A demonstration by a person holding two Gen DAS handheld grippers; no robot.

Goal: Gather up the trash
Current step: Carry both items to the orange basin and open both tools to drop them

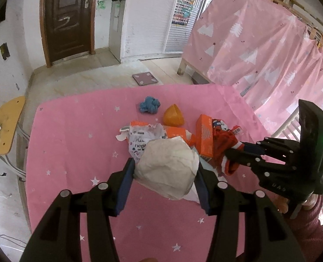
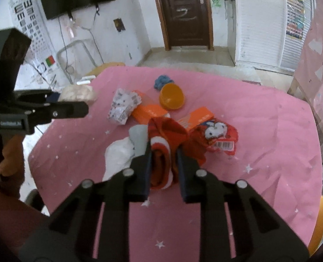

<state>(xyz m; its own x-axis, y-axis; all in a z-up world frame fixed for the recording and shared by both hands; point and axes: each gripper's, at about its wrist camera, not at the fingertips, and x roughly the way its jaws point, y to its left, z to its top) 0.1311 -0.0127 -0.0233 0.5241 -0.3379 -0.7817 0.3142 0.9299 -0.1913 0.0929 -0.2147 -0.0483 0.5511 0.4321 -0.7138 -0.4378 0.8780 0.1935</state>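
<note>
My left tool gripping a crumpled white paper ball, my right tool clamped on red wrapper, above pink surface.

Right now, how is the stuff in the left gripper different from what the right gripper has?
The left gripper holds a crumpled white paper wad, bulky and plain; the right gripper pinches a red-and-white striped sock, soft cloth. The paper wad keeps the left jaws spread wide, while the right jaws are nearly together on the sock. The wad appears lifted off the pink tablecloth; the sock trails onto it. Both are gripped.
</note>
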